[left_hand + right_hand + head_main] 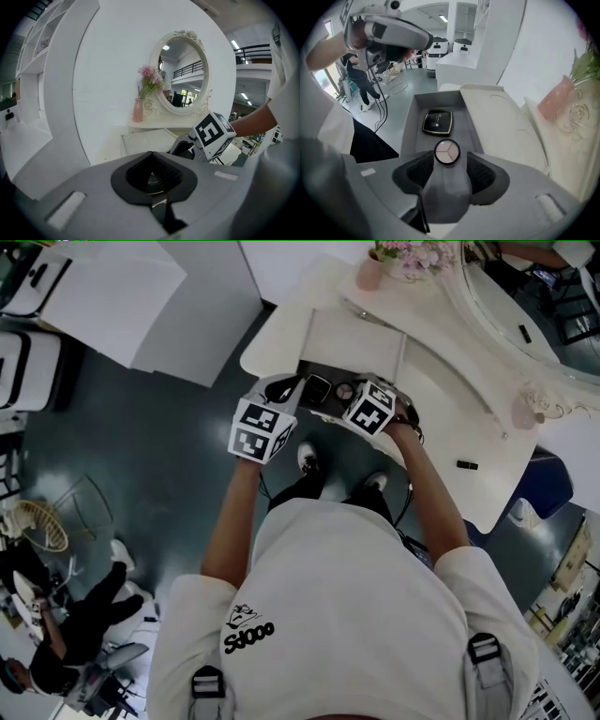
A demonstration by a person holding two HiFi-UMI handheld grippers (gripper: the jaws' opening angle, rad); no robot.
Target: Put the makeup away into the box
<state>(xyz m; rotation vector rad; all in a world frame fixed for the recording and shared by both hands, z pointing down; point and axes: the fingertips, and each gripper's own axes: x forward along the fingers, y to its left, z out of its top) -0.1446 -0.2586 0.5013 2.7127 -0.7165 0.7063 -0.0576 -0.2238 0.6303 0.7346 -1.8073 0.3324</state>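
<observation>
Right gripper view gave me the clearest read: the right gripper (448,169) had its ribbed black pads (483,172) spread well apart with nothing clamped between them. They hung over the grey, flat-floored box (408,126). A round compact (446,152), black-rimmed with three pale wedges of powder, lay on the box floor just off the jaw tips. I could not tell whether it touched them. Farther along the same floor sat a square compact (437,122), glossy black with a thin gold edge and rounded corners. Beside the box lay a cream panel (501,126) with a moulded border. In the left gripper view, the left gripper (152,180) had its jaws drawn together on a thin dark piece (153,182). The piece was shiny with a trace of pale print, and I could not make out what it was. That view looked across the white dressing table (159,124) to a slim pink vase (137,111) of pink flowers (149,77). Next to the vase was an oval mirror (183,75) in an ornate carved white frame. From the head view I saw both grippers side by side at the table's near edge. The left gripper (281,392) was held at the box's (314,369) left end, and the right gripper (354,397) was over its middle. Both compacts (344,390) were in the box.
</observation>
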